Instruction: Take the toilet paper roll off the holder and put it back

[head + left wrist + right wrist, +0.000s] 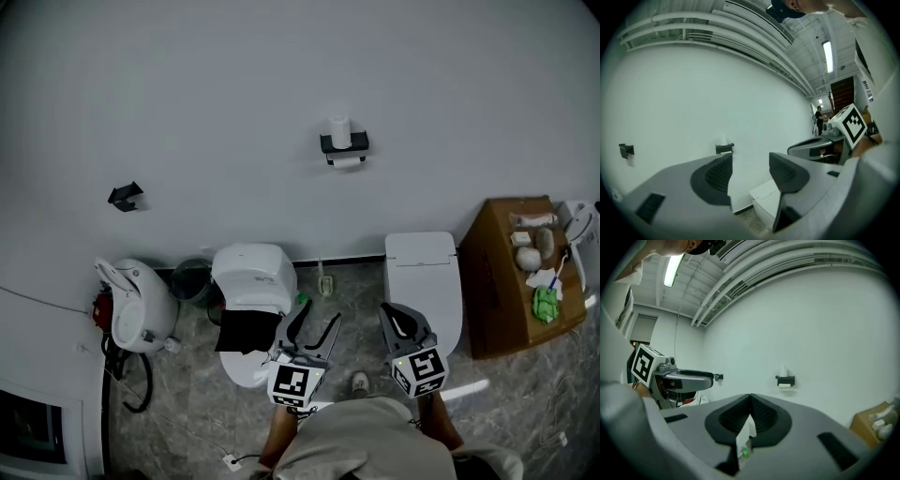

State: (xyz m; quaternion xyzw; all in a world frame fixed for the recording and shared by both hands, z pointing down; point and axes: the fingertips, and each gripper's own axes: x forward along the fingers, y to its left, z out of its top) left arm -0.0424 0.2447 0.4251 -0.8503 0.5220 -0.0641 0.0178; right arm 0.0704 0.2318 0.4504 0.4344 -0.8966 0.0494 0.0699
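A black holder is fixed high on the white wall, far ahead of both grippers. A white toilet paper roll stands upright on top of it, and more white paper shows underneath. The left gripper view shows the holder small, just left of the gap between the jaws. In the right gripper view the holder sits above and right of the jaws. My left gripper is open with nothing between its pads. My right gripper is shut and empty, its pads touching. Both are held low over the floor, side by side.
Two white toilets stand against the wall, right under and ahead of the grippers. A cardboard box with small items on top is at the right. At the left are a white appliance, a dark bin and a black wall bracket.
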